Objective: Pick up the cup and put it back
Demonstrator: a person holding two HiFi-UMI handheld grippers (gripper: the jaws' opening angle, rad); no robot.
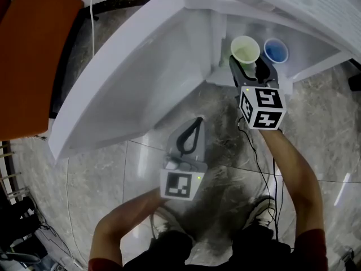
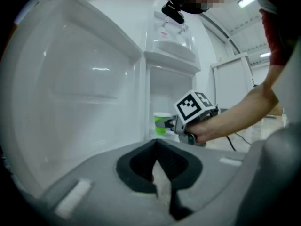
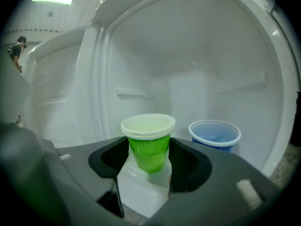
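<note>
Green translucent plastic cup point(image 3: 149, 145) stands upright in the open white refrigerator point(image 1: 124, 78), long axis vertical, mouth up, on the pale floor of the compartment point(image 3: 141, 194); it tapers towards its base and carries a wide, cream-white rim; from the head view its inside shows only pale wall and bottom. Just beside it, apart from it and also upright, stands a blue plastic cup point(image 3: 215, 134), its inside blue all through. Right gripper point(image 1: 247, 68) reaches level into the compartment, jaws wide apart with the green cup between them, the dark pads just beside its walls. Left gripper point(image 1: 197, 121) hangs over the grey stone floor point(image 1: 316, 112) outside the refrigerator, well apart from both cups, jaw tips together on nothing.
</note>
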